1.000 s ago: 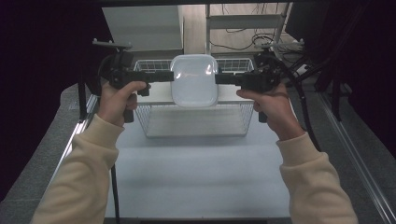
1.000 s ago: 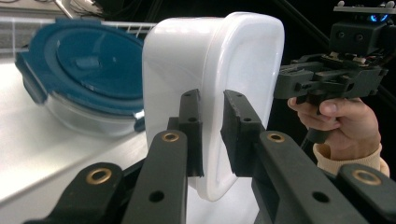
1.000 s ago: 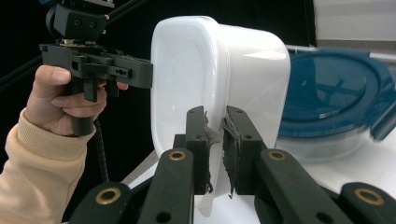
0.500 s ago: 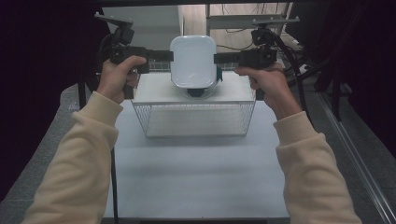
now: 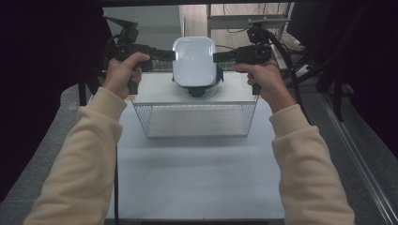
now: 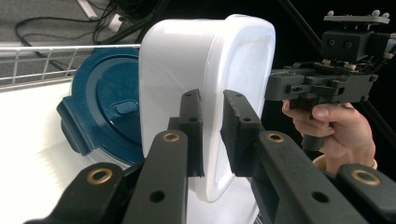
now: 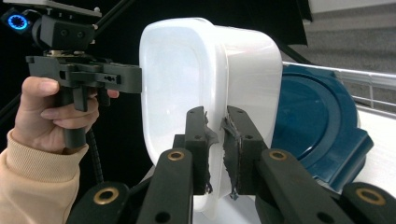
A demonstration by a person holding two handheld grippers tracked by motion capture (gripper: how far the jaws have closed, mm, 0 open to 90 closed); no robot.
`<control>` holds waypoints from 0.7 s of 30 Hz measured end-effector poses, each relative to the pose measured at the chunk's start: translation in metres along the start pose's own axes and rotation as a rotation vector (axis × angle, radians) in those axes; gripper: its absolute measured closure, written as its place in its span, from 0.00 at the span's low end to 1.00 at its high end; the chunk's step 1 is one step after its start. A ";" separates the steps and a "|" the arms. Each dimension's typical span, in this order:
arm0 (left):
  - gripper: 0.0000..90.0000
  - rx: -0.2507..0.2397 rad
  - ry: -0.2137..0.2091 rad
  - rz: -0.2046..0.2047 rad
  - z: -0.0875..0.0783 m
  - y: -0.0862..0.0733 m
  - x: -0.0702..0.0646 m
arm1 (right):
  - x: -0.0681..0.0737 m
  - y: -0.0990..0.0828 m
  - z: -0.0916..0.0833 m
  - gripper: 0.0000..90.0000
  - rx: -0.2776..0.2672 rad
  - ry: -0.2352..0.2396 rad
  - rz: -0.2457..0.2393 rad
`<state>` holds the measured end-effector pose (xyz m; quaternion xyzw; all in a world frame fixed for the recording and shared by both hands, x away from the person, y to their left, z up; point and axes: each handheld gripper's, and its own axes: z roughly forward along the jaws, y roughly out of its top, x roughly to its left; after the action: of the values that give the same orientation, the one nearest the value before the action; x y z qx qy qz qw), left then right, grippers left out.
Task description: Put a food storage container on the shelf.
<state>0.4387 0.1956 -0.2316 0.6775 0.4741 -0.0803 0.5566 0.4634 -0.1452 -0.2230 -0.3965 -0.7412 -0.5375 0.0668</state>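
Container: a white plastic tub (image 5: 194,61) is held at upper centre of the high view, above the wire basket (image 5: 195,119), tipped so its flat face is turned toward the camera.
Handling: it is judged light, stiff and smooth, so slip at the rim is likely; its thin wall is best pinched at opposite rims.
Left gripper (image 6: 212,133): closed on the tub's rim, the wall pinched between the jaws.
Right gripper (image 7: 215,149): closed on the opposite rim; worn pads (image 7: 232,140) are seen there.
Lid: a dark blue lid (image 6: 105,119) lies just beneath the tub on the basket's white top.
Edges: the basket's wire rim is close below.
Open room: a bare white table (image 5: 197,178) is offered across the lower frame.
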 end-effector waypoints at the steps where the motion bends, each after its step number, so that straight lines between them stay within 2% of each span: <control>1: 0.88 -0.005 -0.002 -0.010 0.001 0.001 0.002 | -0.003 0.001 0.002 0.88 0.004 -0.003 0.006; 6: 0.88 -0.010 -0.021 -0.066 0.006 0.009 0.016 | -0.014 0.008 0.008 0.86 0.000 0.026 0.066; 9: 0.87 -0.011 -0.022 -0.101 0.011 0.014 0.025 | -0.016 0.011 0.011 0.84 -0.001 0.024 0.080; 12: 0.86 -0.013 -0.043 -0.141 0.015 0.017 0.034 | -0.022 0.015 0.015 0.82 0.003 0.022 0.112; 18: 0.84 -0.028 -0.080 -0.206 0.024 0.020 0.049 | -0.037 0.021 0.024 0.78 0.007 0.020 0.194; 21: 0.83 -0.036 -0.080 -0.225 0.028 0.020 0.053 | -0.045 0.021 0.028 0.77 -0.005 0.026 0.230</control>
<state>0.4939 0.2031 -0.2622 0.6062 0.5259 -0.1608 0.5746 0.5168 -0.1427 -0.2425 -0.4722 -0.6886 -0.5331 0.1368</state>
